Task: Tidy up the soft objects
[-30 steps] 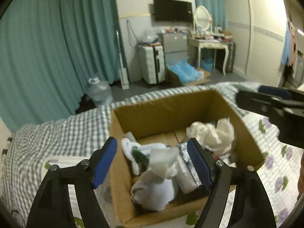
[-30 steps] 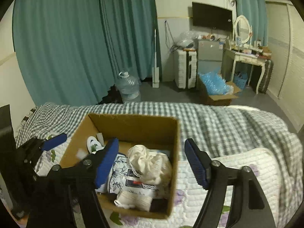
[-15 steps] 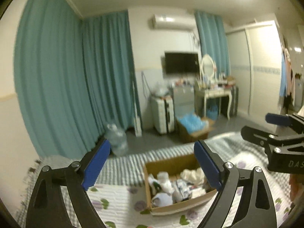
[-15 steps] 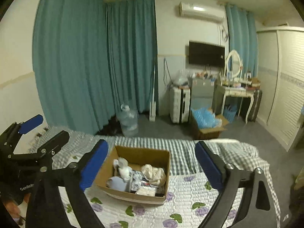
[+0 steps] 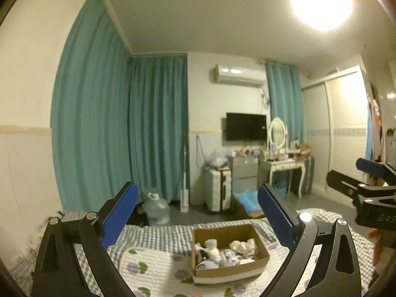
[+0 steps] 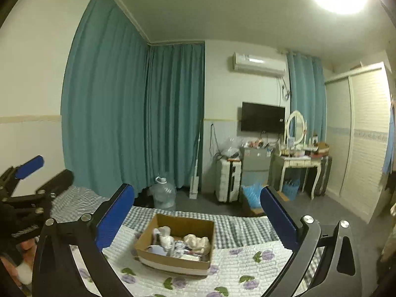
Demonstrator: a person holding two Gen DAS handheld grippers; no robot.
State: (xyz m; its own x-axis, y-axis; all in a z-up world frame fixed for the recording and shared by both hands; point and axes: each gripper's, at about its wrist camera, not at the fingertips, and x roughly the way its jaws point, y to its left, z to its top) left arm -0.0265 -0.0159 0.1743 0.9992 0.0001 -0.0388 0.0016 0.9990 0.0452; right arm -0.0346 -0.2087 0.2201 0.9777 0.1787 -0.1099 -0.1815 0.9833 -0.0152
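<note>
A cardboard box (image 5: 262,263) sits on the bed, filled with soft cloth items (image 5: 222,252), white, cream and patterned. It also shows in the right wrist view (image 6: 144,241) with the cloth items (image 6: 183,243) inside. My left gripper (image 5: 196,219) is open and empty, held high and well back from the box. My right gripper (image 6: 198,219) is open and empty, also far above and behind the box. Each gripper shows at the edge of the other's view, the right one (image 5: 363,183) and the left one (image 6: 32,180).
The bed has a white quilt with purple flowers (image 6: 247,259) over a grey checked sheet (image 6: 237,225). Beyond it are teal curtains (image 6: 123,123), a water jug (image 6: 164,194), a suitcase (image 6: 229,183), a dressing table (image 6: 302,163) and a wardrobe (image 6: 363,136).
Both grippers have pulled up and far back from the box, which now looks small and distant. The views have tilted up to show the ceiling. Both stay open and empty.
</note>
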